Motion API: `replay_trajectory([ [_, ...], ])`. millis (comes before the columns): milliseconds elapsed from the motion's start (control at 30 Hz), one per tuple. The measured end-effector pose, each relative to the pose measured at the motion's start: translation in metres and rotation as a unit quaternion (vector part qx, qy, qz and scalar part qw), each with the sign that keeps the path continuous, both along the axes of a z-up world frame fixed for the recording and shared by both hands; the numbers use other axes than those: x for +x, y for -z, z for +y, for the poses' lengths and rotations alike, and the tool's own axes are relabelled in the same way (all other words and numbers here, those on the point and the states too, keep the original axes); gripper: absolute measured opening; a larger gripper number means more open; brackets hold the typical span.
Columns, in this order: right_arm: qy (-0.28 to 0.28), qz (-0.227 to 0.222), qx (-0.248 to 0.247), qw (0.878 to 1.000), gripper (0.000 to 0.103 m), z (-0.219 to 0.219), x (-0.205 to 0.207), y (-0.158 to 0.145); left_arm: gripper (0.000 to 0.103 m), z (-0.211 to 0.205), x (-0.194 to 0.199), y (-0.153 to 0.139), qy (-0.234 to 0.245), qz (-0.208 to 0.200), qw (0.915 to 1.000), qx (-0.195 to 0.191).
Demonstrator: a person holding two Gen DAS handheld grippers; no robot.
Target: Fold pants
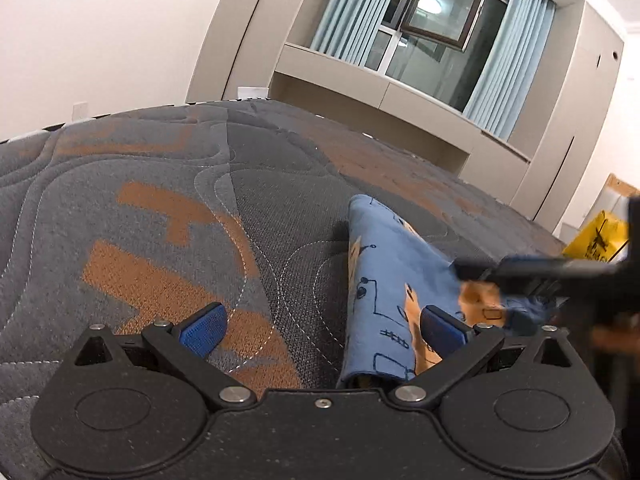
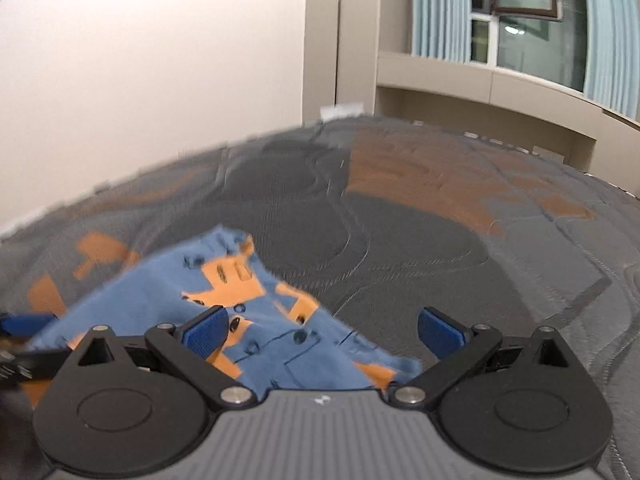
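The blue pants with orange and dark printed shapes point(image 1: 384, 280) lie bunched on the grey and orange mattress point(image 1: 160, 200). My left gripper point(image 1: 322, 326) is open, its right finger over the cloth, nothing gripped. My right gripper shows blurred at the right of the left wrist view point(image 1: 540, 276), above the pants. In the right wrist view my right gripper point(image 2: 322, 330) is open over the pants point(image 2: 256, 320), which spread between and below its jaws. The left gripper's blue pad point(image 2: 24, 322) shows at the left edge.
The quilted mattress point(image 2: 440, 240) fills both views. Beige cupboards point(image 1: 552, 140) and a window with blue curtains point(image 1: 512, 60) stand behind it. A yellow object point(image 1: 596, 236) sits past the mattress's right side. A white wall point(image 2: 140, 80) is on the left.
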State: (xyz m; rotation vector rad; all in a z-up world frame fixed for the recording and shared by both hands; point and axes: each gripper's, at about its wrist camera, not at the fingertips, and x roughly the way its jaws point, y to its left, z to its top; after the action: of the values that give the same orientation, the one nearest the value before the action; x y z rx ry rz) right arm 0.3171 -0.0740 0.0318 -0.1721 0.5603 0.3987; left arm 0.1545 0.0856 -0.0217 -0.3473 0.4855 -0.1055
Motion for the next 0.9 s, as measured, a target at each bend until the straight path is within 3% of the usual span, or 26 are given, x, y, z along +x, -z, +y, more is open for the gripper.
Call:
replay_trajectory([
  [67,-0.001,0.006,-0.039,0.999,0.103,0.011,-0.001,0.018,0.102,0.002,0.001,0.001,0.003,-0.002,1.0,-0.005],
  [167,0.006,-0.014,-0.041,0.999,0.103,0.009,-0.009,0.019,0.102,0.002,0.004,0.001,0.004,-0.001,1.0,-0.005],
  [367,0.061,-0.048,-0.004,0.997,0.103,-0.023,-0.04,0.01,0.102,0.003,0.003,0.002,0.003,-0.002,1.0,-0.007],
  [500,0.118,-0.011,0.006,0.993,0.103,-0.047,-0.037,0.025,0.102,0.0,0.002,0.001,0.002,0.0,1.0,0.002],
  [600,0.124,-0.011,0.056,0.991,0.103,-0.064,-0.044,0.019,0.102,0.001,0.001,0.0,0.0,-0.004,1.0,-0.004],
  [700,0.136,-0.024,0.068,0.988,0.103,-0.072,-0.056,0.016,0.102,0.001,0.001,-0.002,0.0,-0.005,1.0,0.0],
  [900,0.146,0.013,0.096,0.984,0.103,-0.089,-0.062,0.023,0.102,-0.007,0.0,-0.002,-0.001,-0.001,0.9998,0.022],
])
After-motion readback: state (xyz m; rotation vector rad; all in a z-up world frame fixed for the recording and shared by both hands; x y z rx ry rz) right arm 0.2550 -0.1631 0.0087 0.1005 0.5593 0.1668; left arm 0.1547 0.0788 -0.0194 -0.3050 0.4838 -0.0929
